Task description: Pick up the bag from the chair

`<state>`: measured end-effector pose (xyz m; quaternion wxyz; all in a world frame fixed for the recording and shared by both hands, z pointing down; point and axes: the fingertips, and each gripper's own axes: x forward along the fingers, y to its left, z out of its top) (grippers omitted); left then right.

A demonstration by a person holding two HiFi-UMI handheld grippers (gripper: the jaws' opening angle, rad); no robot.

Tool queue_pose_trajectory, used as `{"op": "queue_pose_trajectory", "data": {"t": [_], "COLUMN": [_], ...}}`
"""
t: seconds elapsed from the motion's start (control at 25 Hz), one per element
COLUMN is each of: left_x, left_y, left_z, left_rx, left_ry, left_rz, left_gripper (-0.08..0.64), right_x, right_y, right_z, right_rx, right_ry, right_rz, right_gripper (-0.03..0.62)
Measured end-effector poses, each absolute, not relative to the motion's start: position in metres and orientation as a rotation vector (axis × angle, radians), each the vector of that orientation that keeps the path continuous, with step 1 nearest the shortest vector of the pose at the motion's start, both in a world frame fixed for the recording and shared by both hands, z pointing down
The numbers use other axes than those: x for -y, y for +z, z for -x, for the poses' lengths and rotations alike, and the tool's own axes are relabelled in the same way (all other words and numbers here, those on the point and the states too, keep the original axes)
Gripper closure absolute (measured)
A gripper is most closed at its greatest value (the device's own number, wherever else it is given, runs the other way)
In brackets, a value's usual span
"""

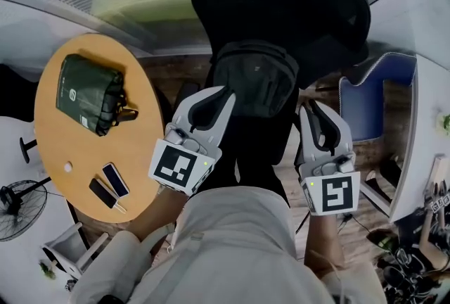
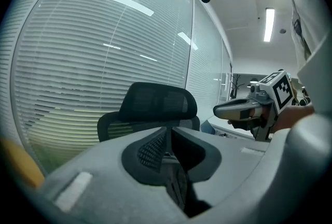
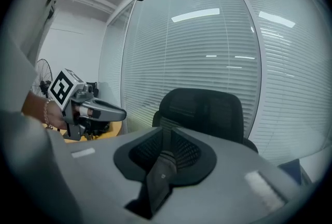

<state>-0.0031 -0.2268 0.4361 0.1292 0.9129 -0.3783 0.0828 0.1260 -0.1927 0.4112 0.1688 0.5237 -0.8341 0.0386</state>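
The chair back (image 1: 302, 7) walled off twelve o'clock behind the bag (image 1: 256, 77). A round table (image 1: 77, 155) crowded nine o'clock, a blue panel (image 1: 365, 105) three o'clock. Lanes lay free along the bag's flanks, toward six o'clock.

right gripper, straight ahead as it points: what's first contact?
The right gripper has a dark strap between its jaws; past that, probably the black mesh office chair's backrest, though depth is unclear.

Slatted white blinds (image 2: 104, 62) cover a curved glass wall (image 3: 218, 36), and a strip light (image 2: 268, 24) glows on the white ceiling (image 2: 244, 10). A round wooden table (image 1: 70, 144) stands on the brown wood floor (image 1: 179, 74), with a black fan (image 1: 21, 203) near it.
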Motion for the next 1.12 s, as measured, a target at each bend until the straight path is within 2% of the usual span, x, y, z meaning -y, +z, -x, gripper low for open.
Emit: {"op": "queue_pose_trajectory", "data": {"t": [0.4,1.12], "left_x": [0.245,0.278], "left_y": [0.506,0.612], "left_z": [0.014,0.031], "left_rx": [1.131,1.156], "left_ry": [0.351,0.537], "left_rz": [-2.59,-2.499], "left_gripper": [0.504,0.477], "right_x": [0.207,0.233], "right_y": [0.464,0.567], "right_z": [-0.128,-0.147], "right_rx": [2.283,2.147], "right_ry": [0.101,0.124], "right_rz": [-1.471,-1.447], "right_gripper": [0.514,0.502]}}
